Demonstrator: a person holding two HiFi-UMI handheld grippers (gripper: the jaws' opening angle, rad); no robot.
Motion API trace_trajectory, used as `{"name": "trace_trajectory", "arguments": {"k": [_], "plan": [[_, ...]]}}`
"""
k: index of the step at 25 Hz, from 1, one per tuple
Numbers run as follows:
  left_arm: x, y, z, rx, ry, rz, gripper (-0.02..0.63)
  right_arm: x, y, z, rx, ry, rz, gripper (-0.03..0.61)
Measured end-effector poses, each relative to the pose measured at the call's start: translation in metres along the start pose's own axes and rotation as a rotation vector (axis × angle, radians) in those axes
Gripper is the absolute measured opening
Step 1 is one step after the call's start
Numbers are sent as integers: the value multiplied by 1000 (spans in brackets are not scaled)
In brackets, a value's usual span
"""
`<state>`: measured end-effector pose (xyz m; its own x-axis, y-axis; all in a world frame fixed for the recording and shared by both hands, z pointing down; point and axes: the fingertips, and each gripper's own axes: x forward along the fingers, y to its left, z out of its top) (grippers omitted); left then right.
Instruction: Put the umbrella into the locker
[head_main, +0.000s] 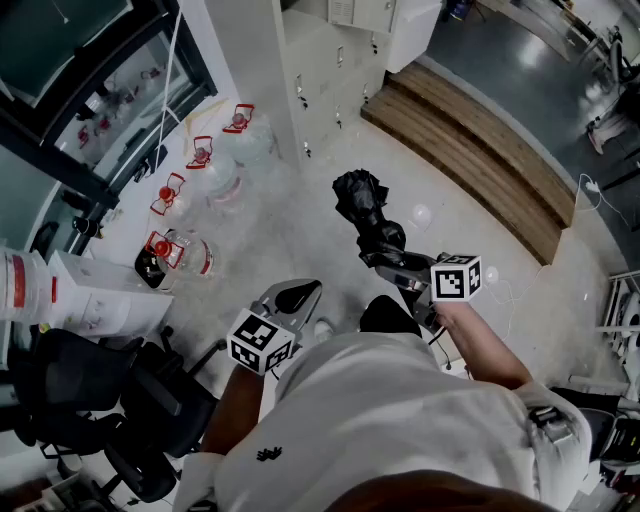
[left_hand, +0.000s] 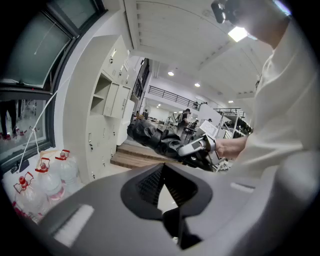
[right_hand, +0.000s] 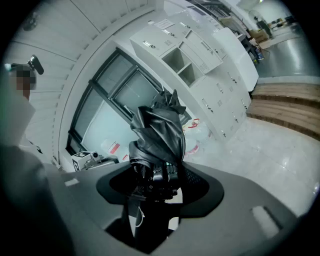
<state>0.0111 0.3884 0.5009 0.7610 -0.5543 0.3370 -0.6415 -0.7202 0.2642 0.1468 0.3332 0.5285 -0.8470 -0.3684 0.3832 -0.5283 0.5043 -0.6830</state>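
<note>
A folded black umbrella (head_main: 362, 205) hangs in the air in front of the person, and my right gripper (head_main: 385, 250) is shut on its lower end. In the right gripper view the umbrella (right_hand: 159, 130) rises from between the jaws of the right gripper (right_hand: 155, 175) and points toward the white lockers (right_hand: 200, 55), which have two open compartments. My left gripper (head_main: 297, 292) is held lower and to the left, shut, with nothing in it. In the left gripper view its tips (left_hand: 162, 167) meet. Beyond them are the umbrella (left_hand: 155, 137) and the lockers (left_hand: 107, 100).
Several large water jugs (head_main: 215, 165) with red handles stand on the floor left of the lockers (head_main: 330, 60). Wooden steps (head_main: 480, 150) run along the right. Black office chairs (head_main: 100, 400) and a white box (head_main: 90, 290) crowd the lower left.
</note>
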Motion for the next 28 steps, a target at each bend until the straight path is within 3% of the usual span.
{"name": "trace_trajectory", "arguments": {"k": [8, 13, 19, 28], "plan": [[18, 25, 4, -19, -25, -19, 54, 17, -19, 16, 33, -19, -7, 245], [66, 58, 52, -23, -20, 6, 54, 29, -56, 87, -50, 16, -20, 245], [130, 91, 107, 21, -28, 23, 54, 39, -100, 152, -78, 24, 5, 244], [200, 128, 148, 9, -57, 42, 54, 56, -156, 231, -145, 41, 1, 245]]}}
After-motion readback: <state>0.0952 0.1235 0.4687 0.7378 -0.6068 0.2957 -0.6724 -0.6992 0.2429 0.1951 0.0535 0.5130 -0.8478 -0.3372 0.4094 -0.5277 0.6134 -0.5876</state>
